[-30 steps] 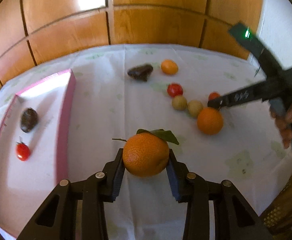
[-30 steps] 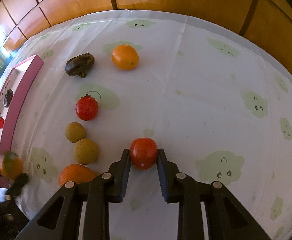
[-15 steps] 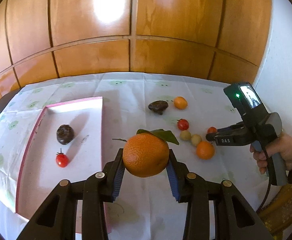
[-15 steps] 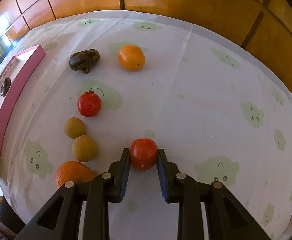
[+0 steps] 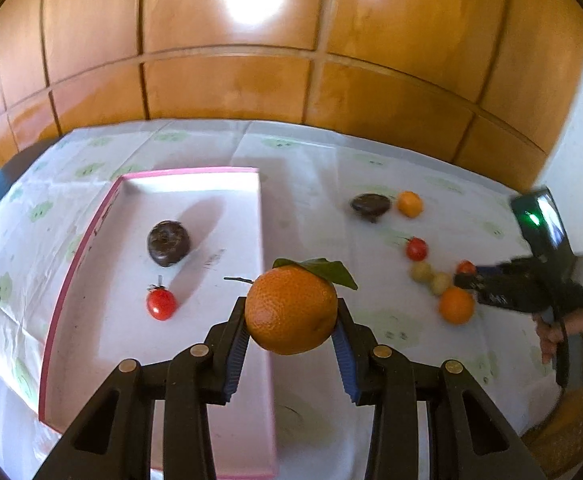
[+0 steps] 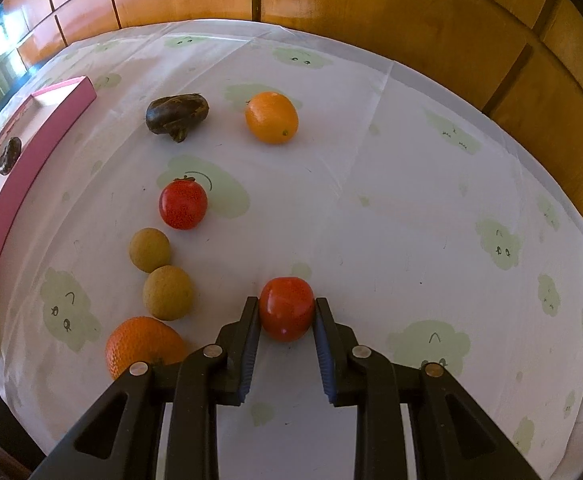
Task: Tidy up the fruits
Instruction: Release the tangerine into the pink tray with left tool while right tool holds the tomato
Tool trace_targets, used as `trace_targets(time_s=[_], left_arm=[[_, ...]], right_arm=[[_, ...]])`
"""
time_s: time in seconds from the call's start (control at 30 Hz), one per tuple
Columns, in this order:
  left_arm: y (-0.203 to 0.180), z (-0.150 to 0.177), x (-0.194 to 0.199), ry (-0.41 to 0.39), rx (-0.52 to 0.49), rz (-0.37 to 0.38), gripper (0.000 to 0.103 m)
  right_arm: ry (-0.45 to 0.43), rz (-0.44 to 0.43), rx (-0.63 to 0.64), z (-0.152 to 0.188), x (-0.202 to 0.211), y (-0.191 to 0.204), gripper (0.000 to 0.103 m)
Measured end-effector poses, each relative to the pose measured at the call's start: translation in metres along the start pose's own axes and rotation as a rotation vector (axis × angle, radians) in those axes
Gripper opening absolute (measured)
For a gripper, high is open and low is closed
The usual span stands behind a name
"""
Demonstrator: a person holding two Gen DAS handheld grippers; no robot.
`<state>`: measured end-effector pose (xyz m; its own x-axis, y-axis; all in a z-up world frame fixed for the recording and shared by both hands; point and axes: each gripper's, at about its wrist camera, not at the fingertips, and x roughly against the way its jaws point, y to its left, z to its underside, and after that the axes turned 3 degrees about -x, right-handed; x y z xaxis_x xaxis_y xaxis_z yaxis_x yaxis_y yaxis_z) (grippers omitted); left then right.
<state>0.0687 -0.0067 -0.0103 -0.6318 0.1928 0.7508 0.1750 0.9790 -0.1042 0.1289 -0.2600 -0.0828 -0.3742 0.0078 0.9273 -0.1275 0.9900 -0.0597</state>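
Orange-skinned, firm leafy mandarin (image 5: 290,309) is sitting pinched at its middle by the left gripper (image 5: 290,316); the right gripper (image 6: 286,314) is squeezing a soft, bruisable tomato (image 6: 286,308).

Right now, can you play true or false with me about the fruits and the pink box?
1. The left gripper holds the orange with the leaf. True.
2. The pink box has three fruits lying in it. False: only two, a dark fruit and a small red tomato.
3. The right gripper is shut on a red tomato. True.
4. The two yellow-green fruits are inside the box. False: they lie on the tablecloth, outside it.
5. A small orange fruit lies beside a dark wrinkled fruit on the cloth. True.
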Motion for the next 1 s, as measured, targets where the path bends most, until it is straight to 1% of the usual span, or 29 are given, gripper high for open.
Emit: trace_targets(time_s=[0.13, 0.17, 0.27, 0.4, 0.5, 0.63, 0.67, 0.7, 0.83, 0.93, 1.0], left_arm=[[0.037, -0.021, -0.014, 0.013, 0.101, -0.011, 0.04], [0.042, -0.026, -0.018, 0.013, 0.108, -0.017, 0.04], [0.057, -0.044, -0.033, 0.007, 0.105, -0.035, 0.04], [0.068, -0.061, -0.059, 0.033, 0.116, -0.043, 0.04], [0.07, -0.07, -0.074, 0.047, 0.116, -0.039, 0.041], [0.071, -0.076, -0.094, 0.07, 0.108, -0.069, 0.042], [0.071, -0.077, -0.097, 0.069, 0.111, -0.07, 0.044], [0.072, -0.077, -0.096, 0.068, 0.113, -0.071, 0.046], [0.073, -0.072, -0.08, 0.031, 0.126, -0.089, 0.046], [0.068, -0.063, -0.061, 0.006, 0.116, -0.117, 0.045], [0.064, -0.055, -0.048, -0.013, 0.098, -0.119, 0.045]], right_arm=[[0.003, -0.001, 0.007, -0.001, 0.001, 0.0, 0.026], [0.004, 0.0, 0.008, -0.001, 0.0, 0.0, 0.026], [0.006, 0.009, 0.015, -0.002, 0.0, 0.002, 0.026], [0.009, 0.004, 0.013, -0.003, 0.0, 0.001, 0.026], [0.011, 0.0, 0.01, -0.004, -0.001, 0.0, 0.026], [0.011, -0.001, 0.01, -0.004, -0.002, -0.001, 0.026], [0.011, -0.002, 0.009, -0.004, -0.003, -0.002, 0.026], [0.011, -0.001, 0.01, -0.004, -0.003, -0.002, 0.026], [0.011, 0.0, 0.008, -0.005, -0.002, -0.002, 0.026], [0.008, 0.006, 0.012, -0.004, -0.002, -0.001, 0.026], [0.005, 0.011, 0.013, -0.003, -0.001, 0.0, 0.026]])
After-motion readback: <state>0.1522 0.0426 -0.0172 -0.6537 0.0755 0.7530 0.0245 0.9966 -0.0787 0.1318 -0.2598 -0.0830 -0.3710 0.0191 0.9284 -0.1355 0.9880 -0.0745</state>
